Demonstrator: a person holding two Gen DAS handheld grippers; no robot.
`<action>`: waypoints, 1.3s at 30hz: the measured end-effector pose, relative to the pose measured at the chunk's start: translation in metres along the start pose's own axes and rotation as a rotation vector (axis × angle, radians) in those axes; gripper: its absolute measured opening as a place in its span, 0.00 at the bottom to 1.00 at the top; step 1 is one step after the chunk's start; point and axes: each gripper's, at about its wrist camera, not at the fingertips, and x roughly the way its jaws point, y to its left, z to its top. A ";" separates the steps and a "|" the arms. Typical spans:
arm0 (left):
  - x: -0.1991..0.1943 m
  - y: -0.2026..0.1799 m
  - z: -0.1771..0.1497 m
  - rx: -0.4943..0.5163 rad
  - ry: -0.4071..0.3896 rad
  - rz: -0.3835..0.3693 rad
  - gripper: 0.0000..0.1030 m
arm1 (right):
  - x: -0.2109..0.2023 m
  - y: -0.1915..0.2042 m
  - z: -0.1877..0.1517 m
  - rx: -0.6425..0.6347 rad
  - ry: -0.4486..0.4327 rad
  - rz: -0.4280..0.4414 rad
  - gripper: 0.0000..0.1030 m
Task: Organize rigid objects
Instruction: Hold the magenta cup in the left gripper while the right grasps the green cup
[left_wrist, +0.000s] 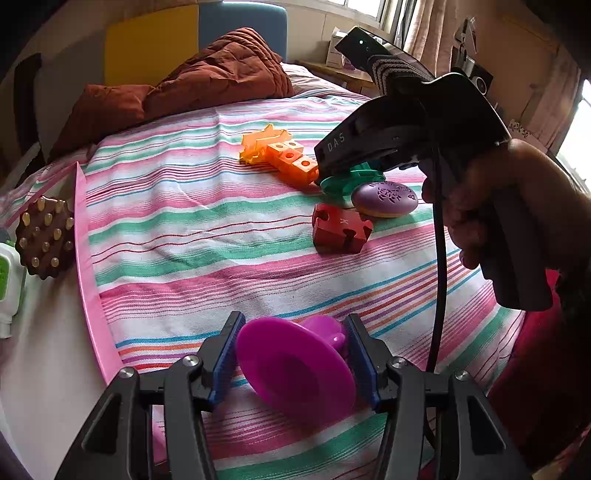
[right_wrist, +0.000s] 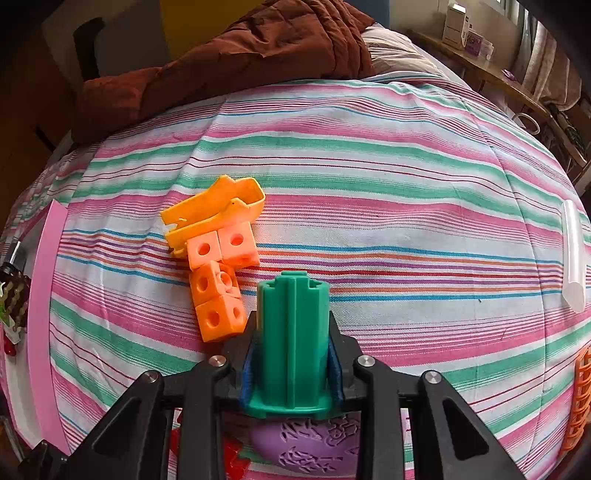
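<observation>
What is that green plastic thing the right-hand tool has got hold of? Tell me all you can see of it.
The green piece looks like hard, glossy moulded plastic: a ribbed, fluted column rising from a round flange at its base, with a notched far end. The right gripper is shut on it, its blue pads pressing both sides just above the flange. It hangs low over the striped bedcover, beside the orange cubes and the purple egg-shaped case.

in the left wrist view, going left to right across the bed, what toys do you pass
brown studded disc → orange cookie cutter → orange linked cubes → red puzzle block → purple oval
</observation>
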 end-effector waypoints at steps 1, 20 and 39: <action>0.000 0.000 0.000 0.002 -0.001 0.001 0.54 | 0.000 -0.001 -0.001 -0.001 -0.001 -0.001 0.30; -0.010 -0.005 -0.010 0.013 0.001 0.043 0.54 | -0.002 0.025 -0.011 -0.133 -0.054 -0.096 0.29; -0.063 0.004 -0.004 -0.027 -0.085 0.065 0.54 | 0.000 0.028 -0.012 -0.163 -0.072 -0.125 0.29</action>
